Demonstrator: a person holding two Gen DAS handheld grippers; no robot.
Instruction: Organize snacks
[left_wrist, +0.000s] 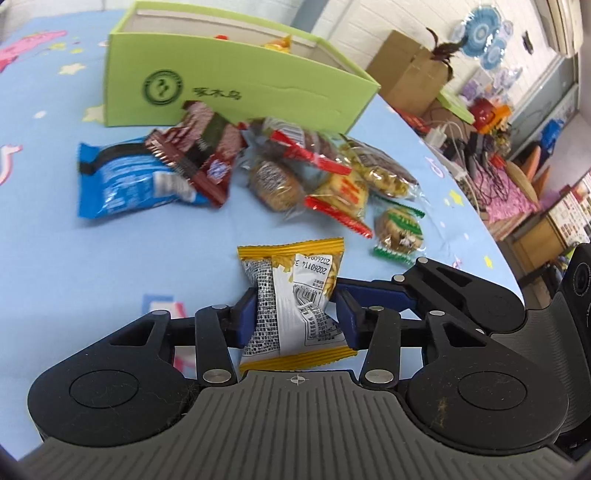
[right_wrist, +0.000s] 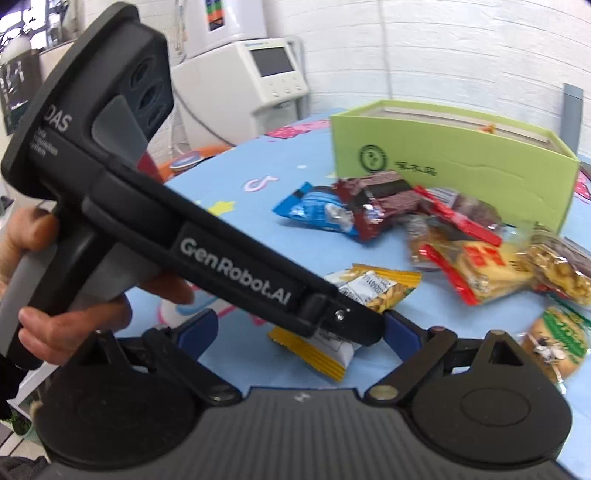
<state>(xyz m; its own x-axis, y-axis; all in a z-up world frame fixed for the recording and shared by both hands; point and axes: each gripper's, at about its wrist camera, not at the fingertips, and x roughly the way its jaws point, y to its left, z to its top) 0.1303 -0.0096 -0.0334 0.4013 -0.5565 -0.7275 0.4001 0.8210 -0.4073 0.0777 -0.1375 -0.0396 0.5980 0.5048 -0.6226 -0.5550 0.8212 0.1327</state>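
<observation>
Yellow-edged foil, silver and printed in the middle, is the small snack packet (left_wrist: 295, 299) that the left tool (left_wrist: 295, 314) has clamped between its blue pads (left_wrist: 247, 317); the packet bulges and creases where the pads press it, low over the pale blue patterned cloth of the counter (left_wrist: 44, 258); in the right wrist view the same packet (right_wrist: 369, 291) pokes out from behind the long black body of the left tool (right_wrist: 354, 328), which a person's hand (right_wrist: 48, 295) holds by the grey grip. The right tool (right_wrist: 299, 332) stands with its blue-tipped fingers (right_wrist: 195, 328) wide apart and nothing pressed between them, just behind the left one. Beyond the packet lies a loose heap of snacks: a blue crinkled wrapper (left_wrist: 122, 181), a dark red and brown wrapper (left_wrist: 203, 147) partly over it, clear packets with red serrated ends (left_wrist: 332, 192) holding pale biscuits, and a round biscuit in a clear green-ended packet (left_wrist: 400, 230) off to the side. Behind the heap stands a light green open cardboard box (left_wrist: 258, 99) with a dark round logo on its front; a few bright wrappers show over its rim.
</observation>
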